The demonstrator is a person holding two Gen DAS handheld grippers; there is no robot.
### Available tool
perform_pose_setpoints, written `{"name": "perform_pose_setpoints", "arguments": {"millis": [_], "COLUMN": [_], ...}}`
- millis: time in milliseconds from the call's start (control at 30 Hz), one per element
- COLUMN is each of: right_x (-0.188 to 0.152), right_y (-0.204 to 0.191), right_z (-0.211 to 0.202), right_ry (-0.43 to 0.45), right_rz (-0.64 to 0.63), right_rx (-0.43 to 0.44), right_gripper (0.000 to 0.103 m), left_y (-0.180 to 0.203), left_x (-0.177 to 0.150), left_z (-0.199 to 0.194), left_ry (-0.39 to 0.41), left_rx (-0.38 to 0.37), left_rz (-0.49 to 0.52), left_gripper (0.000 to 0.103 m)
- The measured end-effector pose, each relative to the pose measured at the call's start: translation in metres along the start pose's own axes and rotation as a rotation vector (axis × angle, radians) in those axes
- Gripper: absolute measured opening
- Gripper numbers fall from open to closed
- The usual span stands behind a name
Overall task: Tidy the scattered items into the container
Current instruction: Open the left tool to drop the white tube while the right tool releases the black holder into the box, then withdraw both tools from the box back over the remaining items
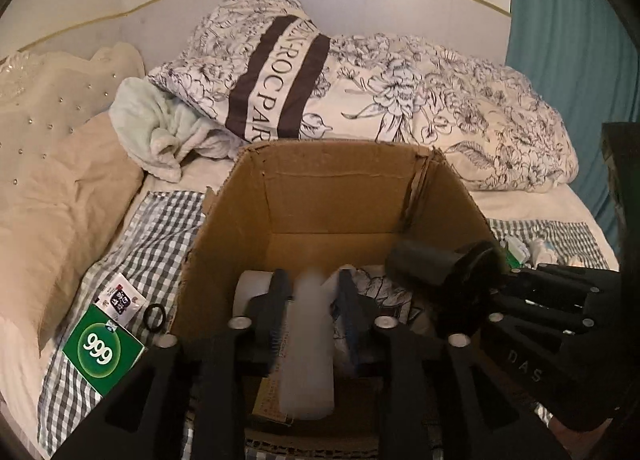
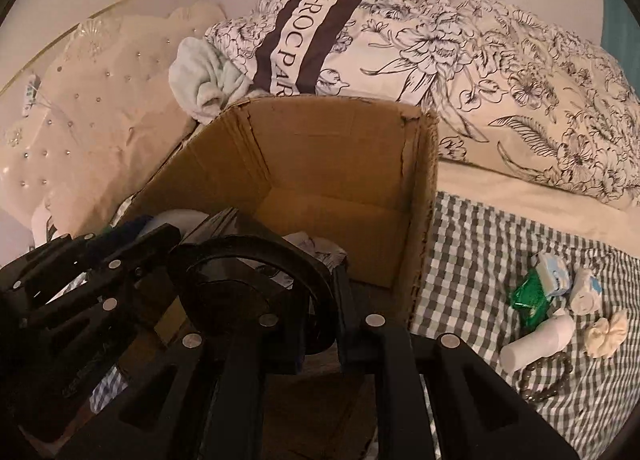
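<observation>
An open cardboard box (image 1: 332, 196) stands on the bed and also shows in the right wrist view (image 2: 336, 156). My left gripper (image 1: 310, 292) is over the box, shut on a translucent white bottle (image 1: 310, 344). My right gripper (image 2: 316, 288) is over the box too, shut on a black round-based object (image 2: 244, 280), which also shows in the left wrist view (image 1: 444, 268). A white roll (image 1: 252, 288) and floral paper (image 1: 380, 288) lie in the box.
Left of the box lie a green 999 packet (image 1: 100, 348), a small sachet (image 1: 120, 296) and a black ring (image 1: 154, 316). Right of it lie a green wrapper (image 2: 528, 292), a white bottle (image 2: 536, 344), tissue packs (image 2: 554, 272), a scrunchie (image 2: 606, 334) and beads (image 2: 548, 376). Pillows (image 1: 400, 100) behind.
</observation>
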State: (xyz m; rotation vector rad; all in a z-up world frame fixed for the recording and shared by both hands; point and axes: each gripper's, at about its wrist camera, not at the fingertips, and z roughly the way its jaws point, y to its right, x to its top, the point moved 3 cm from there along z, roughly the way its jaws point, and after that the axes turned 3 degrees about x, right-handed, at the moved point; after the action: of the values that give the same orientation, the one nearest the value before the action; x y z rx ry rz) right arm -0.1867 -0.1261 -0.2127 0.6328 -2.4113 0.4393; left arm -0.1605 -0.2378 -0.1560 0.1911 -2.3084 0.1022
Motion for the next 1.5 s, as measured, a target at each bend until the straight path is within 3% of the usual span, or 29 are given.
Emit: {"name": "perform_pose_setpoints", "arguments": {"millis": [33, 67, 133, 267, 467, 567, 700, 900, 1200, 1500], "right_x": [0.000, 0.001, 0.003, 0.005, 0.003, 0.000, -0.009, -0.026, -0.066, -0.120], "right_y": [-0.001, -0.001, 0.000, 0.002, 0.018, 0.034, 0.062, 0.096, 0.158, 0.249], "right_z": [-0.001, -0.005, -0.013, -0.036, -0.080, -0.106, -0.131, -0.166, -0.218, -0.223], "right_ry": [0.003, 0.016, 0.049, 0.134, 0.297, 0.383, 0.439, 0.456, 0.471, 0.345], "right_rz": [-0.012, -0.026, -0.035, -0.022, 0.000, 0.031, 0.090, 0.167, 0.217, 0.234], "right_rx": [-0.003, -0.024, -0.044, -0.032, -0.109, -0.179, -0.262, -0.323, -0.344, -0.452], "right_gripper": [0.020, 0.036, 0.051, 0.068, 0.076, 0.080, 0.081, 0.090, 0.095, 0.095], "left_y": [-0.001, -0.002, -0.006, -0.010, 0.003, 0.018, 0.045, 0.091, 0.159, 0.212], "left_x": [0.001, 0.001, 0.004, 0.009, 0.011, 0.011, 0.010, 0.009, -0.002, -0.029], "left_z": [-0.002, -0.006, -0.014, -0.030, -0.055, -0.067, -0.083, -0.107, -0.112, -0.069], "left_ry": [0.008, 0.020, 0.046, 0.079, 0.125, 0.155, 0.179, 0.231, 0.238, 0.160], "left_rx": [0.006, 0.014, 0.020, 0.034, 0.021, 0.011, -0.024, -0.073, -0.142, -0.216], "left_rz": [-0.005, -0.014, -0.036, -0.061, -0.061, -0.056, -0.030, 0.020, 0.076, 0.132], "left_gripper": [0.062, 0.067, 0.069, 0.072, 0.076, 0.087, 0.088, 0.098, 0.099, 0.099]}}
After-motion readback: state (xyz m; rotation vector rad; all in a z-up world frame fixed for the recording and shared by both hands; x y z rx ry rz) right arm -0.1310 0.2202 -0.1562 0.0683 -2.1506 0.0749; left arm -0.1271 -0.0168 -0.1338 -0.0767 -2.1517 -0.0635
